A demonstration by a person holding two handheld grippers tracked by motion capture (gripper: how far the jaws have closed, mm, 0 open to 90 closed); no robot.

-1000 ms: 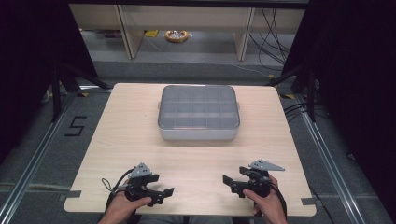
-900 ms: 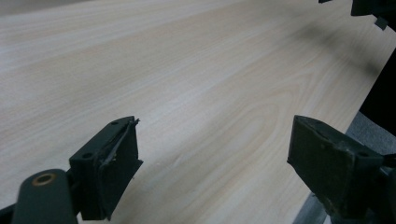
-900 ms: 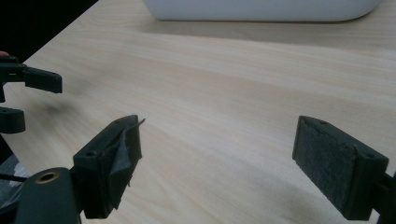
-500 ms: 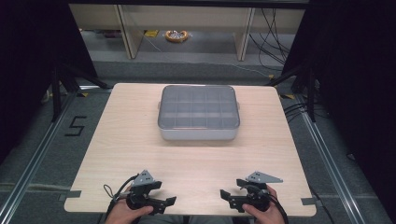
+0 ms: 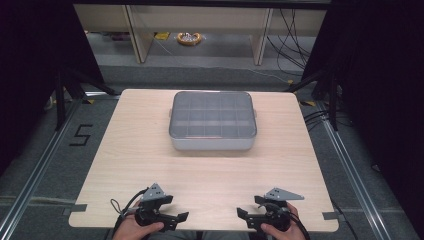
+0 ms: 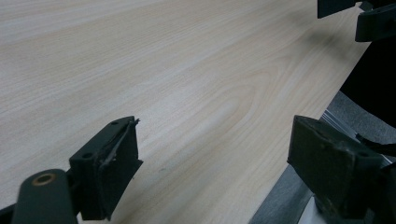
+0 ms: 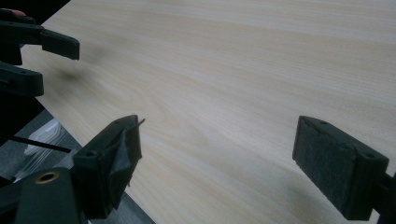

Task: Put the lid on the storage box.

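A grey box with a clear lid and several compartments sits at the middle back of the light wood table. Both grippers hover at the near edge, held in a person's hands. My left gripper points right and my right gripper points left, so they face each other. In the left gripper view the left gripper stands open over bare wood, with the right gripper at the top right. In the right gripper view the right gripper is open and holds nothing, and the left gripper appears at the top left.
The table's front edge runs just under both grippers. A tape mark shaped like a 5 lies on the grey floor at the left. Shelving legs and a yellow object stand beyond the table. Dark curtains flank both sides.
Both grippers have drawn back toward the near edge of the table. Their jaws stay open. The box has not moved.
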